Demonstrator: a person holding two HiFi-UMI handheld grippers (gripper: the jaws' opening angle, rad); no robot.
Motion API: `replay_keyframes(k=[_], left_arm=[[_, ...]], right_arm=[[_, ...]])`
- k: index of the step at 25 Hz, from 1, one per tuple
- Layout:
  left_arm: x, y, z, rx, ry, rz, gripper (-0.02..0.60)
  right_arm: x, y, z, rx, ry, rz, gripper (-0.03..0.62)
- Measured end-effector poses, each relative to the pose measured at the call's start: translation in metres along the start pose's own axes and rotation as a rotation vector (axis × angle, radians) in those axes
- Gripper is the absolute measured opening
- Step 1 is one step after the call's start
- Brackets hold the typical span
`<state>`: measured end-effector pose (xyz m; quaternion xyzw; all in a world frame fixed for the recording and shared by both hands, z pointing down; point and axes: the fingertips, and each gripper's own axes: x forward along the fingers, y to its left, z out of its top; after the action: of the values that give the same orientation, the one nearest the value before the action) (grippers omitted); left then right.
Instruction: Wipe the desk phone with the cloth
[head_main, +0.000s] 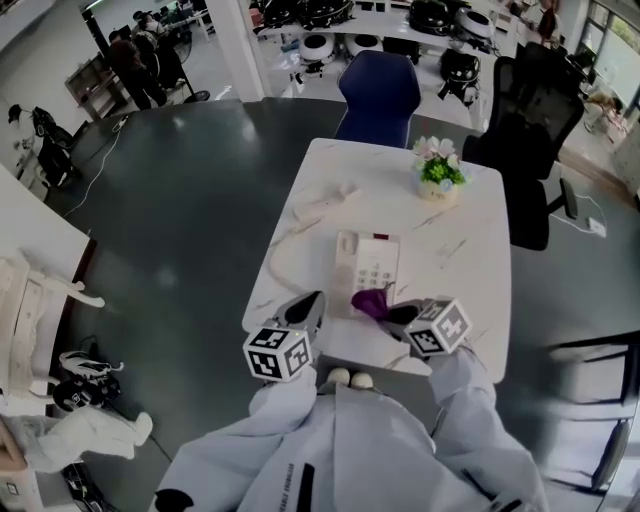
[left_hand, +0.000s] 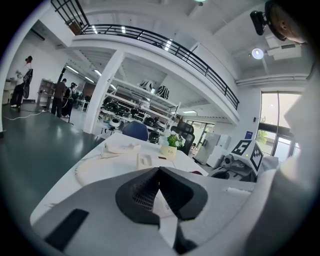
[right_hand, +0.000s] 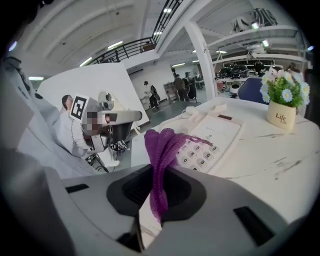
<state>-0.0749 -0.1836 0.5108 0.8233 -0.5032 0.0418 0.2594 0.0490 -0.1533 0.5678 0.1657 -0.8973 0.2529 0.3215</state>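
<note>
A white desk phone (head_main: 366, 268) lies flat near the middle of the marble table (head_main: 470, 250), keypad up. Its handset (head_main: 322, 206) is off the base, lying to the far left with the cord looping round. My right gripper (head_main: 390, 312) is shut on a purple cloth (head_main: 370, 300), which hangs over the phone's near edge. In the right gripper view the cloth (right_hand: 162, 145) sticks up from the shut jaws, just short of the keypad (right_hand: 202, 155). My left gripper (head_main: 310, 303) hovers left of the phone's near corner, shut and holding nothing (left_hand: 159, 170).
A small flower pot (head_main: 438, 172) stands at the table's far right. A blue chair (head_main: 380, 95) and a black chair (head_main: 530, 130) sit beyond the table. A white rack (head_main: 30, 320) stands at the left on the dark floor.
</note>
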Motion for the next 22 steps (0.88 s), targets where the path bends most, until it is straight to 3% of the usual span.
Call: replay_keyframes(k=[8, 14, 22], left_arm=[[0.001, -0.009, 0.008, 0.012, -0.030, 0.025, -0.002], [0.006, -0.009, 0.009, 0.018, -0.045, 0.043, -0.002], [0.013, 0.000, 0.015, 0.033, -0.041, 0.037, -0.003]], right_arm=[[-0.028, -0.013, 0.031, 0.049, -0.198, -0.010, 0.040], [-0.046, -0.036, 0.057, 0.077, -0.361, -0.084, 0.040], [-0.050, -0.063, 0.084, 0.023, -0.445, -0.252, 0.040]])
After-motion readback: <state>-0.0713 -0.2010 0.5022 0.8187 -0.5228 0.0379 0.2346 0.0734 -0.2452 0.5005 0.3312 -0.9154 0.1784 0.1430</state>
